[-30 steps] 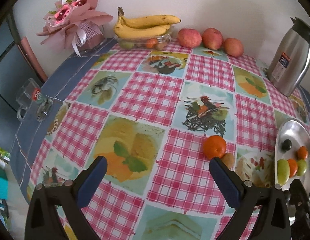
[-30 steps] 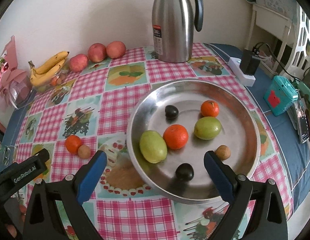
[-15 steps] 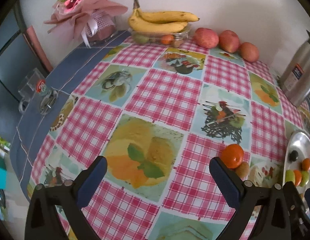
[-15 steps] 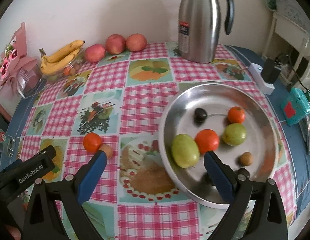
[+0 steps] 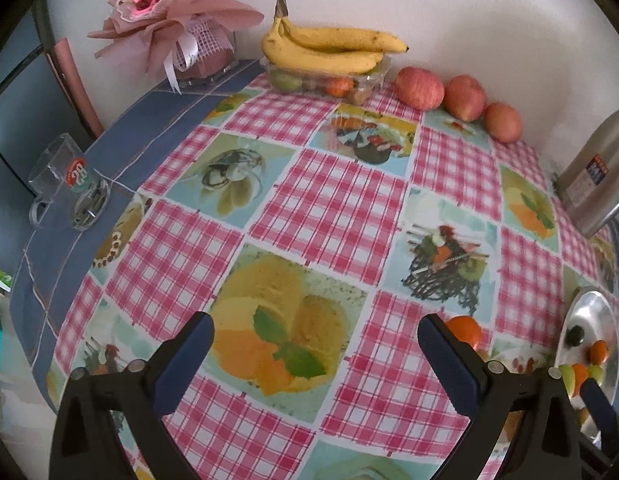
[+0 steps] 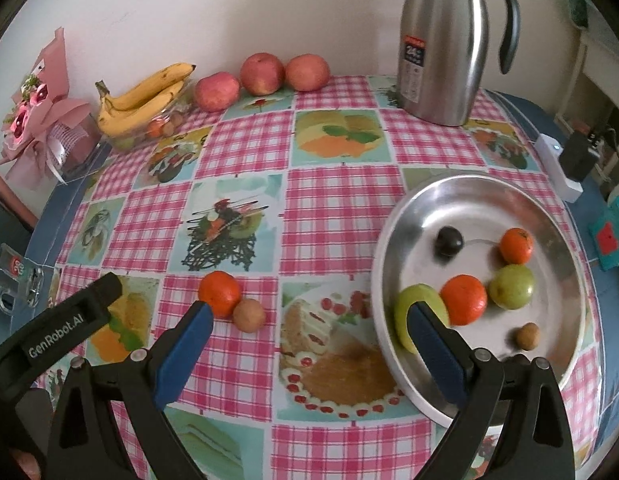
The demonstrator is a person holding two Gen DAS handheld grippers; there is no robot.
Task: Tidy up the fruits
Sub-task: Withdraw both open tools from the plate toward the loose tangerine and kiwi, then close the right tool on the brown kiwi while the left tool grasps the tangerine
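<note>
- My left hand-held gripper (image 5: 315, 346) is spread wide with nothing in it, over the tabletop (image 6: 329, 200).
- An orange (image 6: 220, 293) touches a small brown fruit (image 6: 249, 315), loose on the cloth.
- My right hand-held gripper (image 6: 309, 336), also gaping, hangs between them and the metal plate (image 6: 405, 216) of fruit.

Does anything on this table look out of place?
Yes: a tangerine and a small brown fruit sit touching on the tablecloth, outside the steel tray that holds the other small fruits.
</note>
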